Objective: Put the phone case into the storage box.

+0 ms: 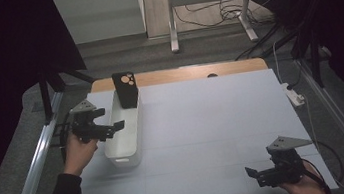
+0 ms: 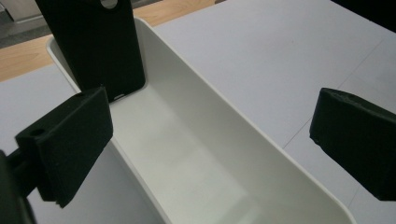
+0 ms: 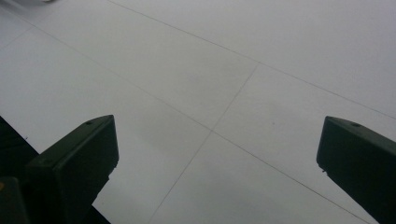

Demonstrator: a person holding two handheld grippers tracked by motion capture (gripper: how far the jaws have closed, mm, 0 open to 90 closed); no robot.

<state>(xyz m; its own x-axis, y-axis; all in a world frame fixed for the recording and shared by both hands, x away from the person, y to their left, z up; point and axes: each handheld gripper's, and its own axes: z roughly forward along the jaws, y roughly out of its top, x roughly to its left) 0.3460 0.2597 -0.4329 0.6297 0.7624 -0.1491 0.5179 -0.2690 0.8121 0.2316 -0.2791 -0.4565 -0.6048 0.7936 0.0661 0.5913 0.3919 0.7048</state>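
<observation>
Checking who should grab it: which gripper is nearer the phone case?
Left. The left gripper hovers open over the white bin holding the phone case; the right gripper sits at the table's near right corner.

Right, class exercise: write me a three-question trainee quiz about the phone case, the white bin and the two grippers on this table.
1. True or false: the black phone case lies flat on the table beside the white bin.
2. Which gripper is nearer the bin? A) left gripper B) right gripper
3. Fill in: the case stands at the bin's ____ end, counted from the person.

Key:
1. False: it stands upright inside the bin, leaning on the end wall.
2. A: its open jaws sit at the bin's rim.
3. far
</observation>
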